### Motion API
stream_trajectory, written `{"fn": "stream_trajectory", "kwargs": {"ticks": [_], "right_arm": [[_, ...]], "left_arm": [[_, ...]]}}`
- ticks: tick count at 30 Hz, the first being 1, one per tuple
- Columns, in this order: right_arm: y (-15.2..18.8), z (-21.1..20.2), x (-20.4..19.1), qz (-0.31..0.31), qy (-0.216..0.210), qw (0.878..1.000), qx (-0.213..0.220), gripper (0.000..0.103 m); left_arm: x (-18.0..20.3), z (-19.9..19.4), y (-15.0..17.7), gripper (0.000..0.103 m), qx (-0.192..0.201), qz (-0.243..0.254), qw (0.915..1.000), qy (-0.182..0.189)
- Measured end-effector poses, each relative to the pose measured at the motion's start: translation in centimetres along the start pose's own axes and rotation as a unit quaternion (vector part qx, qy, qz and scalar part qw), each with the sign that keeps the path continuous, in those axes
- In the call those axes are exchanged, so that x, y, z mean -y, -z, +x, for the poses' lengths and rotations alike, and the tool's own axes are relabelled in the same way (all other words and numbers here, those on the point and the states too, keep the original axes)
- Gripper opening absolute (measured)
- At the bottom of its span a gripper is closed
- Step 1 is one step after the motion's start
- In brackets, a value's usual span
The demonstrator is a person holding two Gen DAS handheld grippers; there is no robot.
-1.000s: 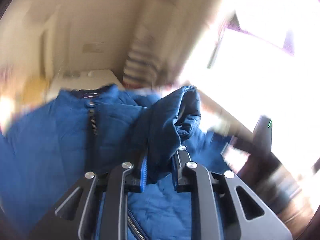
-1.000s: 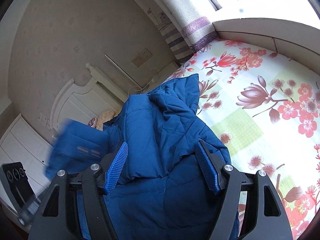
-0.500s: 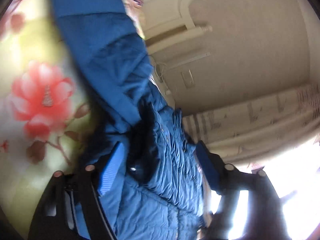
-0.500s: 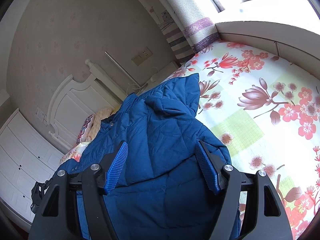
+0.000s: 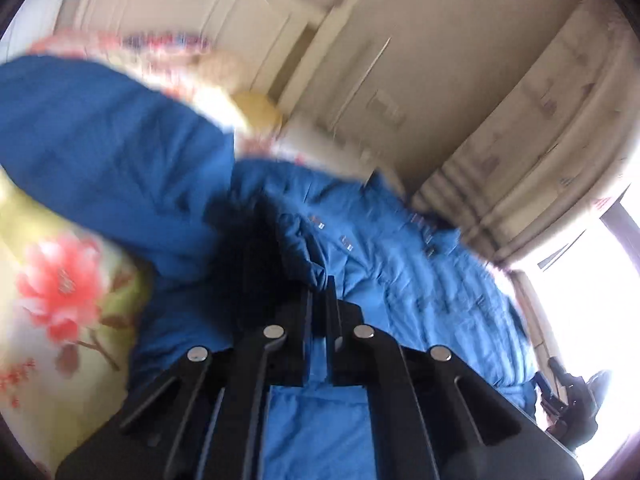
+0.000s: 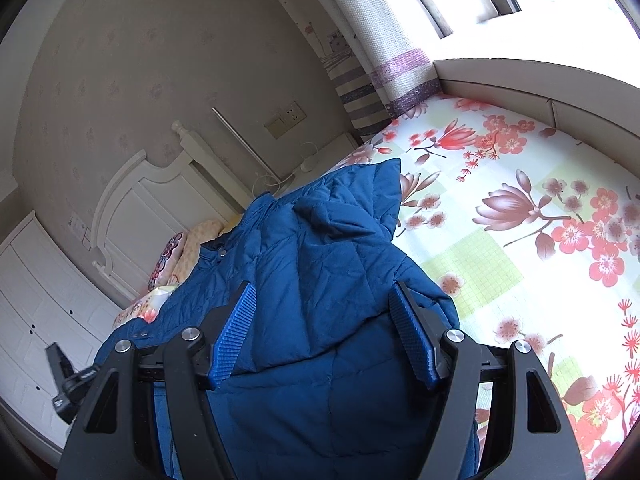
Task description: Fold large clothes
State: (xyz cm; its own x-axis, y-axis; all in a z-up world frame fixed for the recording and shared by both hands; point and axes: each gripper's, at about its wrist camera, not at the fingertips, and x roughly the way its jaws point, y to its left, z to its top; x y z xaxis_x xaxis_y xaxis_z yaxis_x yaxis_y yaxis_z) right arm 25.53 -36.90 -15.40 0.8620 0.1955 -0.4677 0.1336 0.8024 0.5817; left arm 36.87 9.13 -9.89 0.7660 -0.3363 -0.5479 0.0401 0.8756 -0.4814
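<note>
– What's the room like?
– A papered wall (image 6: 132,60), a floral bedsheet (image 6: 520,216), a white headboard (image 6: 140,208), then a striped curtain (image 6: 396,64).
– And the blue jacket (image 6: 320,248)?
– Spread on the sheet. The right gripper (image 6: 324,332) hangs over it, jaws wide; the left gripper (image 5: 318,312) is narrowed onto a fold.

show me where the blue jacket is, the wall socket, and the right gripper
blue jacket (image 6: 320,240): right wrist view, on its folded quilted panel.
wall socket (image 6: 294,114): right wrist view, on the plate's face.
right gripper (image 6: 324,332): right wrist view, midway between its open fingertips.
</note>
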Motion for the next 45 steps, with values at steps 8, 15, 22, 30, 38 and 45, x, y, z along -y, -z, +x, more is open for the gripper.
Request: {"fn": "stream_trajectory", "kwargs": {"ticks": [8, 15, 22, 30, 38, 45], "right_arm": [[-0.2, 0.0, 0.7, 0.018, 0.02, 1.0, 0.005, 0.068], [-0.8, -2.2, -1.8, -0.044, 0.05, 0.996, 0.066, 0.063], [-4.1, 3.3, -8.9, -0.169, 0.08, 0.982, -0.005, 0.063], [-4.0, 14.6, -7.2, -0.165, 0.148, 0.962, -0.161, 0.058], [-5.5, 13.7, -10.4, -0.212, 0.166, 0.961, -0.062, 0.072], [-5.4, 16.2, -10.1, -0.195, 0.218, 0.947, -0.136, 0.077]], "left_arm": [[-1.7, 2.8, 0.4, 0.011, -0.043, -0.011, 0.998, -0.045], [-1.0, 2.0, 0.5, 0.008, -0.031, 0.014, 0.9989, -0.031], [-3.1, 0.4, 0.4, 0.015, -0.034, -0.012, 0.9991, -0.024], [-3.1, 0.3, 0.6, 0.016, -0.038, -0.006, 0.9988, -0.03], [-3.0, 0.5, 0.7, 0.023, -0.044, -0.004, 0.9984, -0.034], [-3.5, 0.3, 0.7, 0.033, -0.045, -0.016, 0.9986, -0.023]]}}
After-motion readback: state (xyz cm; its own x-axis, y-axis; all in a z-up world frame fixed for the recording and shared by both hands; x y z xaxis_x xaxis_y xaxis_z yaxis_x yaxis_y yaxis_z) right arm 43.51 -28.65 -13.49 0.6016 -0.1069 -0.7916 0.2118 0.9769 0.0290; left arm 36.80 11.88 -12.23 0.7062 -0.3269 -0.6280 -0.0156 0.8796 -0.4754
